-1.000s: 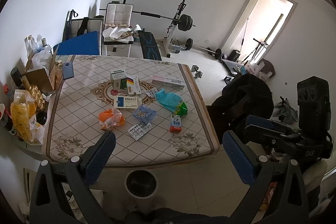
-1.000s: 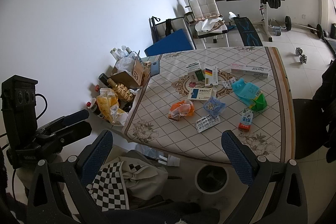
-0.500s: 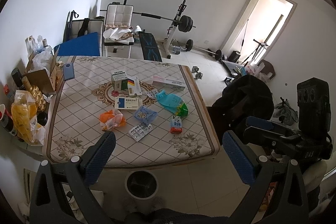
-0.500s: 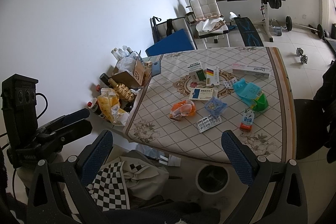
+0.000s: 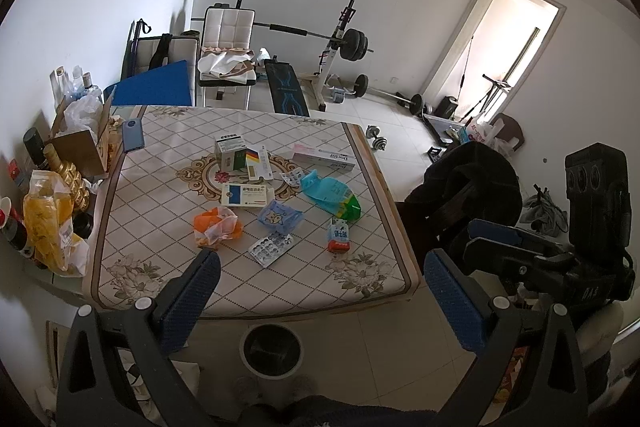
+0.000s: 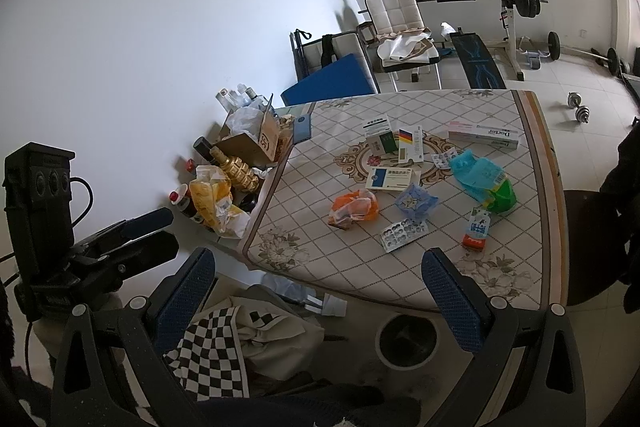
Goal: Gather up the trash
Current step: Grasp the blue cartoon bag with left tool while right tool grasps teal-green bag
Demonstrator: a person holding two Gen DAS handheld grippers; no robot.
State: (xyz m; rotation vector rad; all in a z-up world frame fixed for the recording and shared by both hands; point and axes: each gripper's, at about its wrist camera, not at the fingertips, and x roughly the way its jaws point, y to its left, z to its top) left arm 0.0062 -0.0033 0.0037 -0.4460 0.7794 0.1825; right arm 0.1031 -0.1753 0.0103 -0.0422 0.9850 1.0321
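Trash lies on a patterned table [image 5: 160, 259]: an orange wrapper [image 5: 217, 227], a blue wrapper [image 5: 279, 217], a blister pack [image 5: 271, 247], a small carton [image 5: 338, 235], a teal and green bag [image 5: 330, 194] and several medicine boxes [image 5: 246, 195]. A round bin [image 5: 272, 349] stands on the floor below the table's near edge; it also shows in the right wrist view [image 6: 407, 340]. My left gripper [image 5: 320, 303] is open and empty, above the bin, short of the table. My right gripper [image 6: 318, 299] is open and empty, near the table's front corner.
Bottles, a cardboard box [image 5: 82, 147] and a yellow bag [image 5: 48, 223] crowd the table's left side. A checkered cloth [image 6: 216, 351] lies on the floor. A dark chair with clothes [image 5: 468, 195] stands right of the table. A weight bench [image 5: 288, 91] is behind.
Both views have shifted slightly; the table sits a little farther and lower in frame. Both grippers stay open and empty.
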